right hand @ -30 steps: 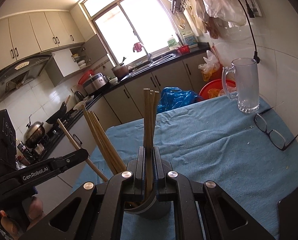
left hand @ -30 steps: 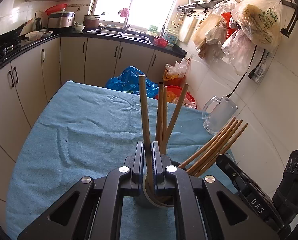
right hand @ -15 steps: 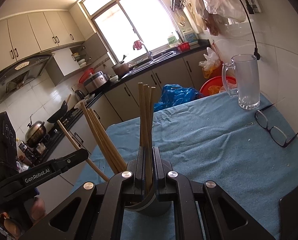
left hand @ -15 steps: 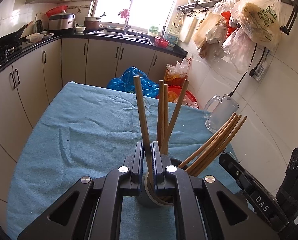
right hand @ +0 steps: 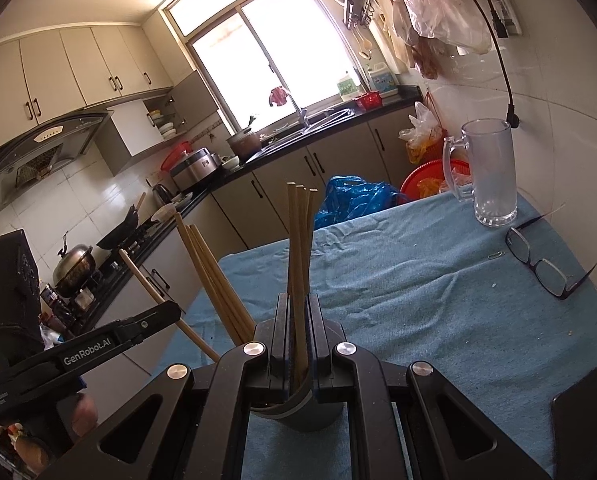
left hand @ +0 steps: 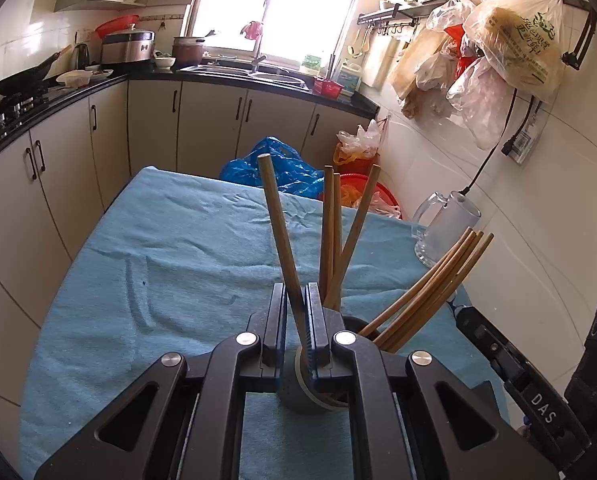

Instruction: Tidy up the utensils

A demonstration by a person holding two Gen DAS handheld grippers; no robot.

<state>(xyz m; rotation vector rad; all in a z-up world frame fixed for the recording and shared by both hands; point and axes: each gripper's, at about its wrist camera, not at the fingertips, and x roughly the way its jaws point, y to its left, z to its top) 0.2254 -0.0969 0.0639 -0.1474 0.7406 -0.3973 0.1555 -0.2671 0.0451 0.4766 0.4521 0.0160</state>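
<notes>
Left wrist view shows my counter (left hand: 146, 264) under its blue towel, bare of loose utensils as far as I can see from here; only a glass mug (left hand: 446, 228) stands at its far right by the wall. In the right wrist view that mug has a pair of glasses (right hand: 542, 264) lying just beside it.

Near my edge of the counter stands the grey holder cup (left hand: 298, 392), and the wooden chopsticks are already gathered in it. A bundle (left hand: 426, 296) leans out to the right, another group (left hand: 334, 236) stands nearly upright in the middle. So I judge the sorting almost finished: what is left is the sticks I have in hand.

My left claw (left hand: 297, 312) is clenched on a single chopstick (left hand: 278, 224), which tilts up and to the left, its lower end reaching down into the cup's mouth. My right claw (right hand: 298, 320) is clamped on a few upright chopsticks (right hand: 298, 248), gripped low, directly above the cup (right hand: 298, 416), lower ends apparently inside the rim.

Both loads seem placed over the cup; letting go should finish them, I think.
</notes>
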